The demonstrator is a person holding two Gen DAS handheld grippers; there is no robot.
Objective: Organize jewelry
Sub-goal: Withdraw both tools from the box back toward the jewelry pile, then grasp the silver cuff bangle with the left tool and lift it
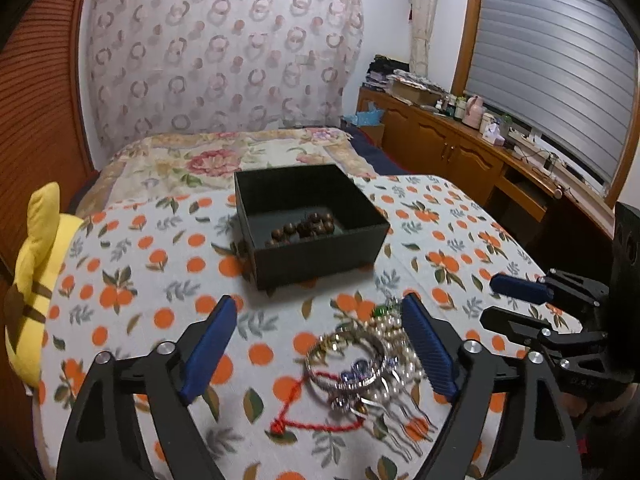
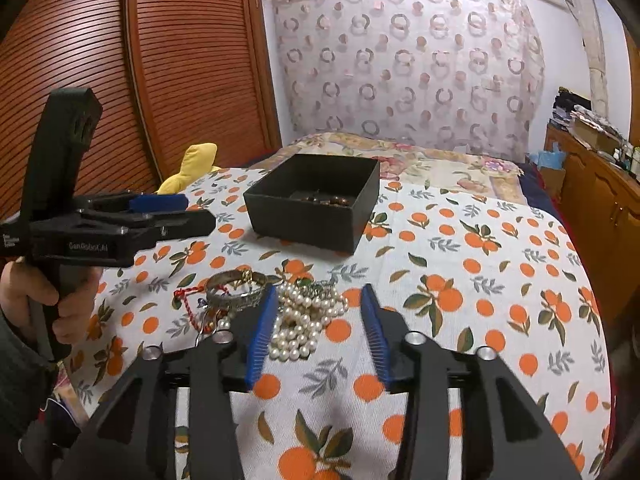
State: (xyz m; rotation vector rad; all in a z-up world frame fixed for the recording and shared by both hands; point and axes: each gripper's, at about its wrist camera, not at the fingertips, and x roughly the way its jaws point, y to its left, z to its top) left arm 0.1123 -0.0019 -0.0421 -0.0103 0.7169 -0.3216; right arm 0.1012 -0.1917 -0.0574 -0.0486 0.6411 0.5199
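Observation:
A black open box (image 1: 316,236) sits on the orange-print cloth with a brown bead bracelet (image 1: 304,229) inside; it also shows in the right wrist view (image 2: 316,216). A jewelry pile lies in front of it: a silver bangle (image 1: 346,360), a red cord (image 1: 304,408), a hair comb (image 1: 396,428) and a pearl necklace (image 2: 304,320). My left gripper (image 1: 320,344) is open above the bangle, touching nothing. My right gripper (image 2: 318,332) is open with the pearl necklace between its fingers. The bangle (image 2: 236,286) lies left of the pearls.
A yellow plush toy (image 1: 36,280) lies at the cloth's left edge. A floral bedspread (image 1: 224,156) lies behind the box. A wooden cabinet (image 1: 472,148) with bottles runs along the right wall. A wooden shutter door (image 2: 160,64) stands on the left.

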